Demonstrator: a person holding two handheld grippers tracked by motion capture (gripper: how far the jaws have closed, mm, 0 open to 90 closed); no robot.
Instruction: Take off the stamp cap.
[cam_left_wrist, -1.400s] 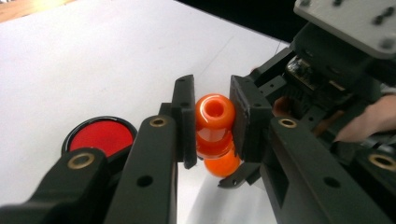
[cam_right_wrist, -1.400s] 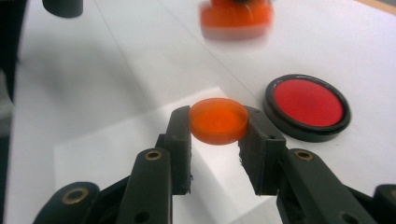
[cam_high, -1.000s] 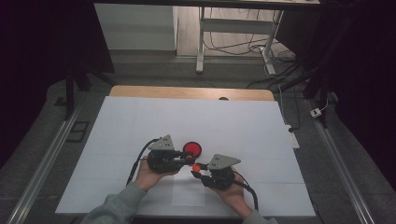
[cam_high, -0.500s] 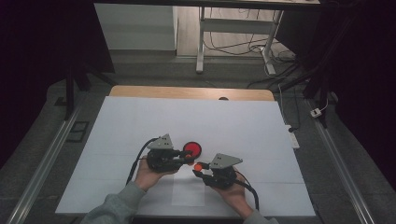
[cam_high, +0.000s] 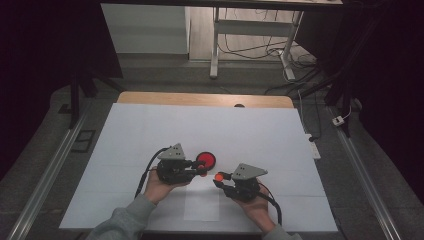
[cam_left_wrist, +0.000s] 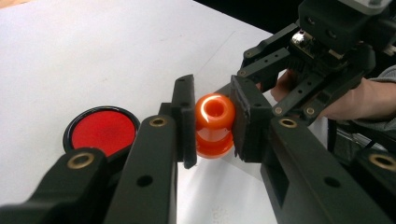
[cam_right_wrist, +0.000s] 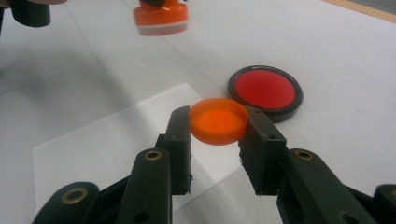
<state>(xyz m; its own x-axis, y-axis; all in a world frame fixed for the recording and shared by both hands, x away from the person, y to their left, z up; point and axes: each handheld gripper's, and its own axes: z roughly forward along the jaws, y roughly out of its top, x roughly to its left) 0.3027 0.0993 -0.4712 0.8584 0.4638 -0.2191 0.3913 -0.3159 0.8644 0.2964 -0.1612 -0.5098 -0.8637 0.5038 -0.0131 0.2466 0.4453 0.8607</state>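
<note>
The left tool is closed on a small orange stamp, pinching its waisted body from both sides and holding it clear above the white tabletop. In the right gripper view the same stamp hangs at the top of the picture with its flat lower face pointing down. The right tool is closed on the stamp's orange cap, its jaws pressing on opposite sides of the shallow rim, with the open side up. Just beyond the cap a round red ink pad in a black case lies flat on the tabletop, near a sheet of white paper.

Both orange pieces look like light, hard, smooth plastic, so they should weigh next to nothing but may slip or twist under a loose pinch. The stamp's narrow waist seems the safest place to hold, since the wider parts above and below keep it from sliding through. The cap has only its thin wall to squeeze; too much force could pop it out sideways.
</note>
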